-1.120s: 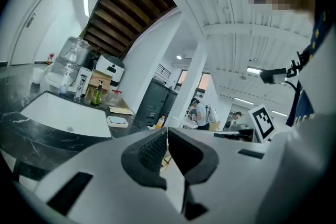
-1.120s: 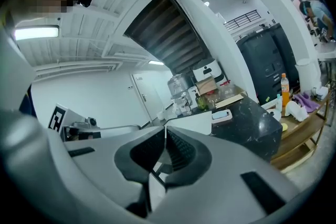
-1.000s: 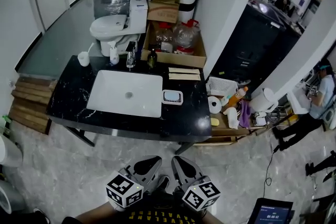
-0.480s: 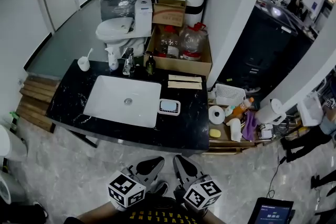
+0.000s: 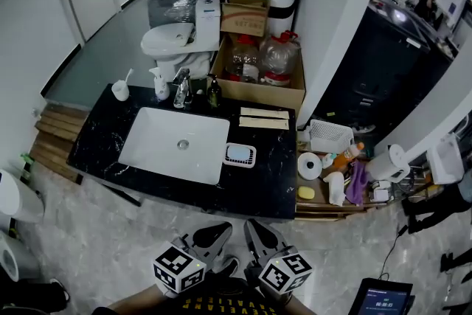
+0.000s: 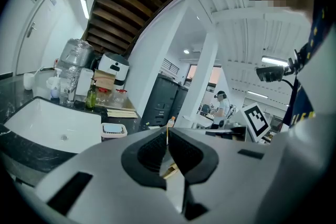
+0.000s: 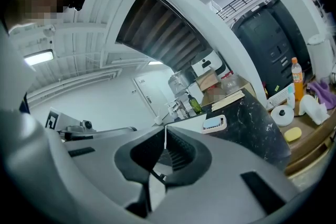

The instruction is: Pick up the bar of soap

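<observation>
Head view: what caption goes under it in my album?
Left gripper and right gripper, both shut, face a black counter holding a pale-blue soap bar.

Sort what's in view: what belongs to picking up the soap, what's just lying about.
Job: light blue bar of soap, in its white dish on the black counter; left tool and right tool, both shut, empty.
Lying about: paper roll, orange bottle, white basket, water jugs, toilet.

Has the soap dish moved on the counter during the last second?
No. The soap dish still sits just beside the right edge of the sink; only the head view itself has shifted.
</observation>
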{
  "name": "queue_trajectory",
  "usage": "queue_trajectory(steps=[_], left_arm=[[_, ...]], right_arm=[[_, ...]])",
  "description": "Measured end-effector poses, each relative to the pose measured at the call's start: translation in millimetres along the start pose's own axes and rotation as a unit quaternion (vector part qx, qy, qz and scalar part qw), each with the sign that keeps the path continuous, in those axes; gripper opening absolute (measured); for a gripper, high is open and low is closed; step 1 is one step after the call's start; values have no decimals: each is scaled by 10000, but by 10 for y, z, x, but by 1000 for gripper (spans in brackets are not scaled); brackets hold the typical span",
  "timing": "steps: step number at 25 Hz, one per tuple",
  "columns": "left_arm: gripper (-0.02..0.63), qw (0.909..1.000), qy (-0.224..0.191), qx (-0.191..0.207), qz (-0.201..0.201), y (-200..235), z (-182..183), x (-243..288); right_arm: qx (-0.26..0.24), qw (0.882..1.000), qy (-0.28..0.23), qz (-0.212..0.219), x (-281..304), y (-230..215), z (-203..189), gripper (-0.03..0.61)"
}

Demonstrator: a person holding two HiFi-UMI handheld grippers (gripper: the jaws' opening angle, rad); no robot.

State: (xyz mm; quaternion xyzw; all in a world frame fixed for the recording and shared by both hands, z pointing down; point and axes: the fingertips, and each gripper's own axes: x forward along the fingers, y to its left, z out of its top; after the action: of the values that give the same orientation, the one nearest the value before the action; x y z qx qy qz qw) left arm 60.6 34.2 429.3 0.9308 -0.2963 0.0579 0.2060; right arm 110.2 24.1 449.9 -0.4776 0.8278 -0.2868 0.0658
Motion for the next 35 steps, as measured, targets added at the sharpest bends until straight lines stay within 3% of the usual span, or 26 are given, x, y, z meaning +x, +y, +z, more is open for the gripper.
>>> queue_trajectory(steps=[6, 16, 24, 27, 30, 33, 35], left_arm=[[15, 9998, 72, -29, -162, 187, 74, 227], [15, 9979, 26, 151, -623, 769, 536, 619], [15, 9969, 7, 122, -780, 1335, 801, 792], [17, 9964, 83, 166, -831, 1492, 791, 825], [17, 9959, 256, 104, -862, 1616, 708, 862], [58, 9957, 432, -12, -818, 1699, 619, 898], [89, 9955, 527, -28, -787, 1722, 584, 943]], right_arm=[[14, 9998, -28, -178, 181, -175, 124, 20], [-51, 9971, -361, -671, 768, -465, 592, 20], [-483, 9915, -269, -1179, 1280, -775, 905, 21], [-780, 9875, -35, -1367, 1416, -933, 914, 21], [-1401, 9792, 514, -1371, 1564, -1077, 841, 25], [-2019, 9641, 1335, -1090, 1743, -1203, 683, 123], [-2441, 9493, 1812, -797, 1854, -1291, 584, 146]])
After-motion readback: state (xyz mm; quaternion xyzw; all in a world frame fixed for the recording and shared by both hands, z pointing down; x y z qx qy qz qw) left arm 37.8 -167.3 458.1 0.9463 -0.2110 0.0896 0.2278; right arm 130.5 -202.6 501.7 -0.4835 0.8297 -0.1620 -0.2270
